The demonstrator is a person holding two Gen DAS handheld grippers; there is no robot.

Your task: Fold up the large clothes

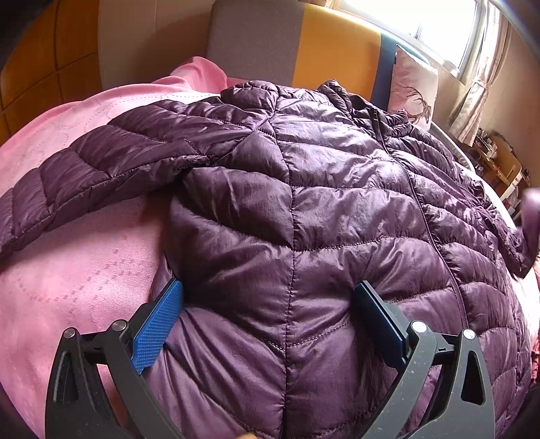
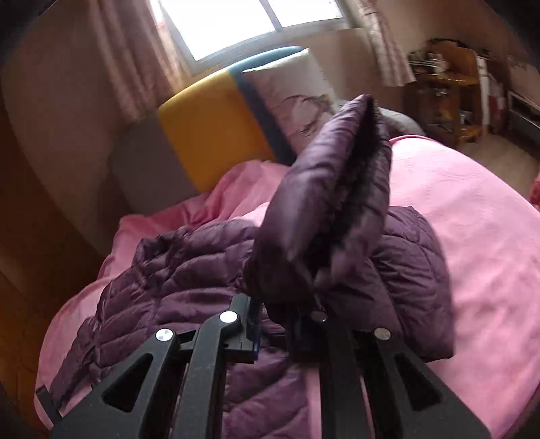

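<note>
A dark purple quilted jacket lies front up, zipper closed, on a pink bedspread. One sleeve stretches out flat to the left. My left gripper stands open wide over the jacket's lower part, with its blue pad at the jacket's side edge and puffy fabric bulging between the jaws. In the right wrist view my right gripper is shut on the other sleeve. That sleeve is lifted above the jacket body and stands up, blurred.
A grey, yellow and blue headboard and a white pillow are at the far end of the bed. Pink bedspread lies bare to the right of the jacket. A wooden shelf unit stands beyond the bed, under a bright window.
</note>
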